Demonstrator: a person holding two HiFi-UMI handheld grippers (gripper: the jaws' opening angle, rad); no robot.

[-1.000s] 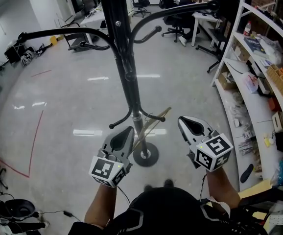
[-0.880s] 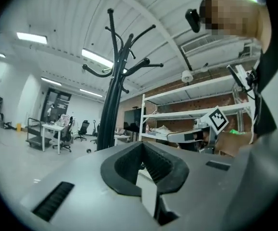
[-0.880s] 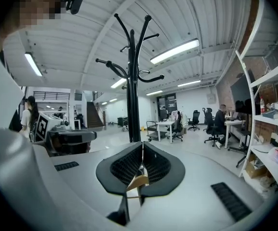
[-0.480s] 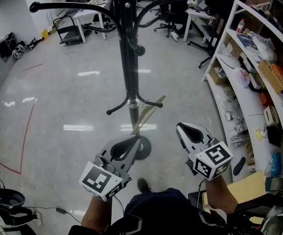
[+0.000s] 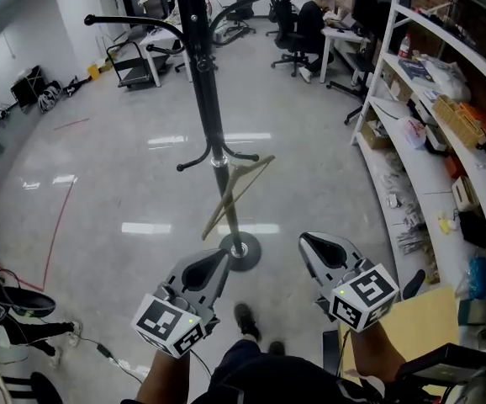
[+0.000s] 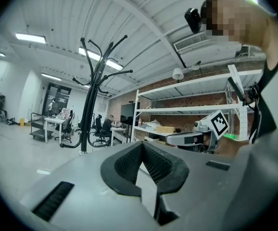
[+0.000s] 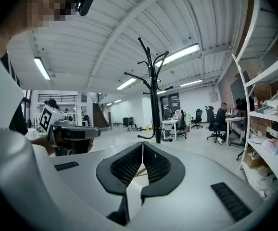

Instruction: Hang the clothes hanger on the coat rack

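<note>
The pale wooden clothes hanger (image 5: 251, 182) hangs tilted on one of the short lower hooks of the tall black metal coat rack (image 5: 205, 74), close against the pole and above the rack's round black base (image 5: 245, 252). Nothing holds it; it is well apart from both claws.

The left gripper (image 5: 220, 255), grey with a marker cube at its back, points towards the rack from the near side. Its tip sits just beside the base in the head view. In its own view its ribbed black pads are pressed together on nothing, with the rack (image 6: 87, 110) standing off beyond them. The right gripper (image 5: 306, 241) is to the right of the base, its jaws likewise together and empty, with the rack (image 7: 154, 109) upright ahead.

A second ago both grippers were close under the rack, the left tip beside the hanger. Now they have drawn back, and more of the glossy grey floor (image 5: 125, 167) shows around the rack.

White shelving (image 5: 428, 141) with boxes stands right of the rack. Black office chairs (image 5: 289, 32) and a seated person (image 5: 314, 15) are behind it.
</note>
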